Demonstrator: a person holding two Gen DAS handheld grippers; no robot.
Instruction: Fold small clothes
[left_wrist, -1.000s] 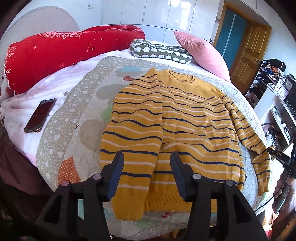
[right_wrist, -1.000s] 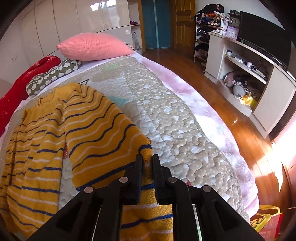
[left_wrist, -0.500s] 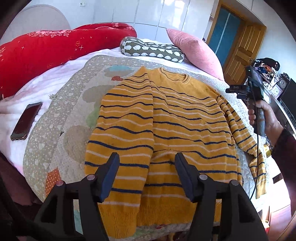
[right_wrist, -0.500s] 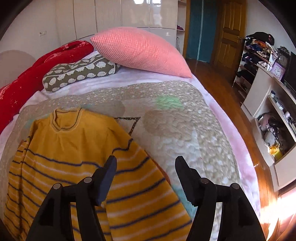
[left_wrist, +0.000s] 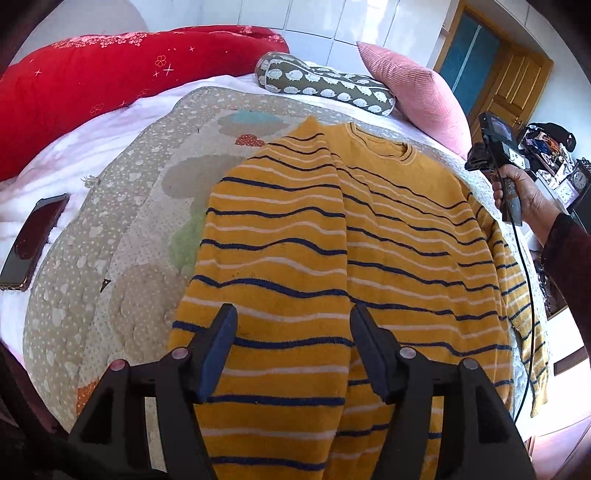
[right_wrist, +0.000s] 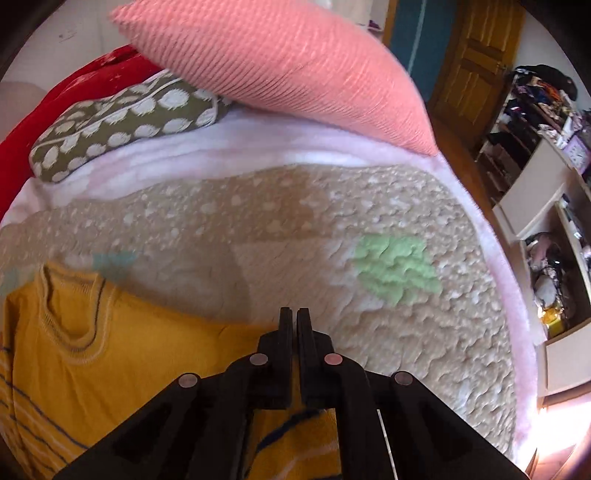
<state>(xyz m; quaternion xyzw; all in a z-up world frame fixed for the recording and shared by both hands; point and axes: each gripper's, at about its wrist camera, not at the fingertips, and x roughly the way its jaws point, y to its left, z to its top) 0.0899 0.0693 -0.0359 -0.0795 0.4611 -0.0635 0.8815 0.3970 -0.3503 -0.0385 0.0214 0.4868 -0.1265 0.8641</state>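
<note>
A yellow sweater with navy and white stripes lies flat on the quilted bedspread, its left sleeve folded over the body, collar at the far end. My left gripper is open and empty above the sweater's lower part. In the right wrist view the sweater's collar and shoulder lie at the lower left. My right gripper is shut, its jaws together over the sweater's right shoulder edge; I see no cloth between them. It also shows in the left wrist view, held in a hand above the right shoulder.
A pink pillow, a spotted olive cushion and a red duvet lie at the head of the bed. A phone lies at the left edge. Shelves and a wooden door stand to the right.
My right gripper let go of the right sleeve, moved up to the shoulder near the collar, and has shut again. My left gripper moved in closer over the sweater, still open.
</note>
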